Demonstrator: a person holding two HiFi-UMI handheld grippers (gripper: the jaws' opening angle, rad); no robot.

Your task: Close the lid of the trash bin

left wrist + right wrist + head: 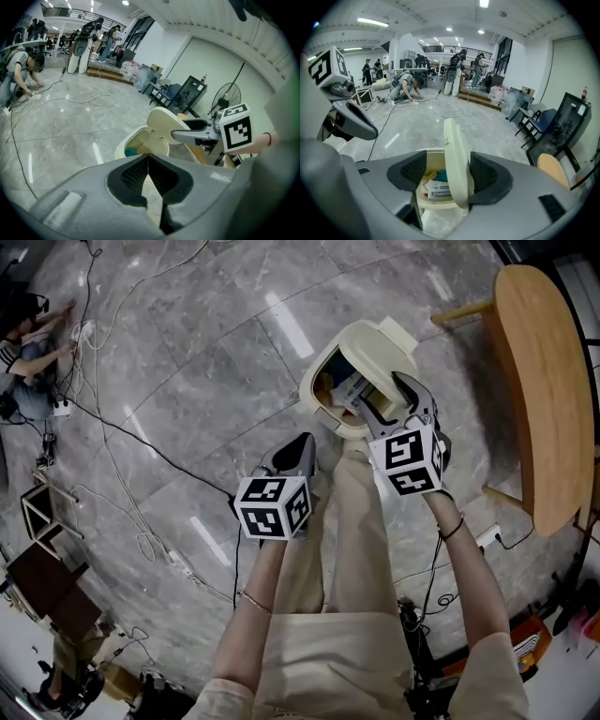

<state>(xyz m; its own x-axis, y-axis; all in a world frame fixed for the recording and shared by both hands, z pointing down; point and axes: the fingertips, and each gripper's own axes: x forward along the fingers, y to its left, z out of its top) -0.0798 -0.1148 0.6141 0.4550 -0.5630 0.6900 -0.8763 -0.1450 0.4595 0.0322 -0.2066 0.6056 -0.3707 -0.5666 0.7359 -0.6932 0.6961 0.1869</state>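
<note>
A cream trash bin (321, 395) stands on the grey floor with its lid (380, 343) swung up. Paper and a teal scrap lie inside it. My right gripper (380, 399) is open at the bin's mouth. In the right gripper view the upright lid (454, 154) stands edge-on between the two pads, close against the right pad (487, 176), above the bin (436, 204). My left gripper (302, 442) is shut and empty, just short of the bin's near left side. In the left gripper view its pads (136, 176) meet in front of the bin (136, 140) and the lid (161, 122).
A round wooden table (544, 390) stands right of the bin. Cables (122, 474) run across the floor at left, where a person (28, 343) crouches. The holder's legs (356, 521) reach toward the bin. Chairs (543, 122) and a fan (229, 98) line the far wall.
</note>
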